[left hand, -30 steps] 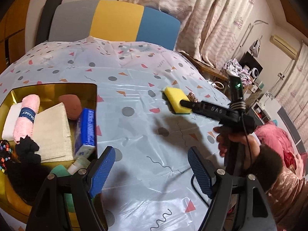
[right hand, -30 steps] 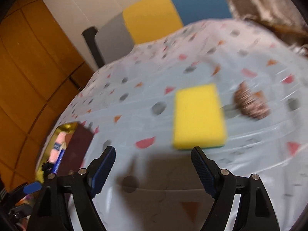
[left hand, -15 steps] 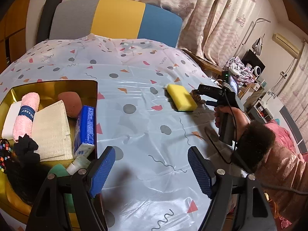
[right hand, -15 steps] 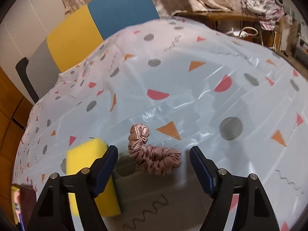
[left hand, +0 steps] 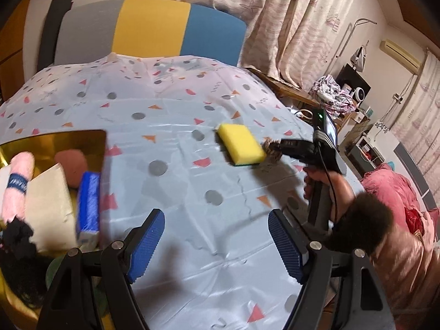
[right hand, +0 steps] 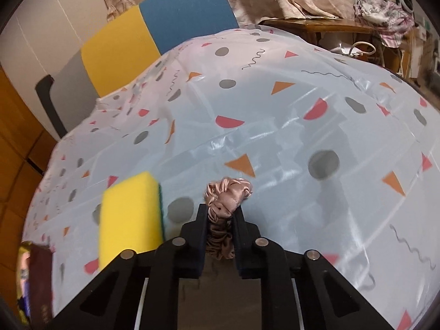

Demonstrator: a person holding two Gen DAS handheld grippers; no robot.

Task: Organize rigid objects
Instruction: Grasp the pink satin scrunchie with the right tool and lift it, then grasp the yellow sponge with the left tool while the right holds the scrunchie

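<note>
A pink satin scrunchie [right hand: 227, 195] lies on the patterned tablecloth [right hand: 275, 126], and my right gripper [right hand: 221, 214] is closing its jaws on it, the pads pressing its sides. A yellow sponge [right hand: 129, 216] rests just left of it. In the left wrist view the sponge [left hand: 240, 143] lies mid-table with the scrunchie [left hand: 271, 151] peeking out behind it at the right gripper [left hand: 277, 148]. My left gripper [left hand: 217, 243] hovers open over bare cloth, nothing between its blue pads.
A gold tray [left hand: 90, 137] at the left holds a pink rolled towel [left hand: 16, 184], a beige cloth [left hand: 48, 206], a blue box [left hand: 88, 203], a brown round thing and dark items. A colour-blocked chair [left hand: 151, 30] stands beyond the table. A person's hand and sleeve [left hand: 357, 214] are at right.
My right gripper swung from the sponge over to the scrunchie, came down, and its jaws went from wide apart to pinching it. The left gripper shifted slightly across the table.
</note>
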